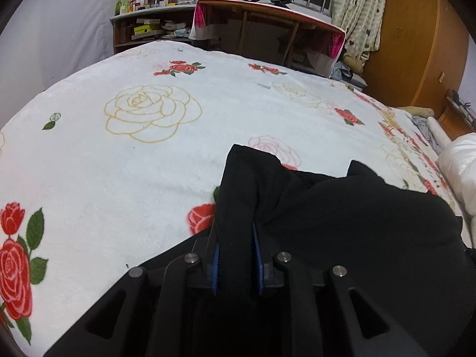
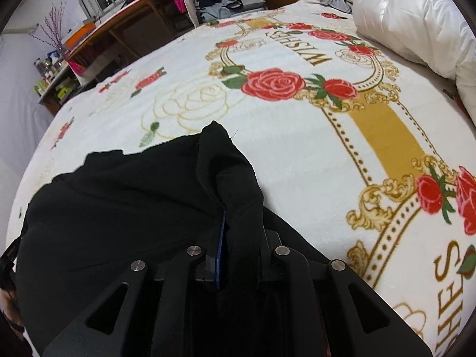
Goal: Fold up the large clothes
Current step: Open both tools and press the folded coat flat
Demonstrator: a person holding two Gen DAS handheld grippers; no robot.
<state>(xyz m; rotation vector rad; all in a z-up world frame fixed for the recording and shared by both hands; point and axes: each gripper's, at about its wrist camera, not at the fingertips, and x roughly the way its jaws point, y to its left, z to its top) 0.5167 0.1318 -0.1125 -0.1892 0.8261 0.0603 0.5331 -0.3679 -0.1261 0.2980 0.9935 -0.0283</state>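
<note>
A large black garment (image 1: 342, 208) lies bunched on a white bedspread with a rose print (image 1: 134, 163). My left gripper (image 1: 236, 238) is shut on a fold at the garment's left corner, and the blue pads (image 1: 215, 264) press the cloth from both sides. In the right wrist view the same black garment (image 2: 119, 202) spreads to the left. My right gripper (image 2: 241, 238) is shut on its right corner, with a peak of cloth standing up past the fingertips. The cloth hides the tips of both grippers.
A white quilt (image 2: 416, 20) is piled at the bed's right end. Beyond the far bed edge stand a wooden desk (image 1: 267, 26) and a shelf crowded with bottles (image 1: 145, 15). A wooden wardrobe (image 1: 416, 44) and more clothes (image 2: 226, 3) lie further off.
</note>
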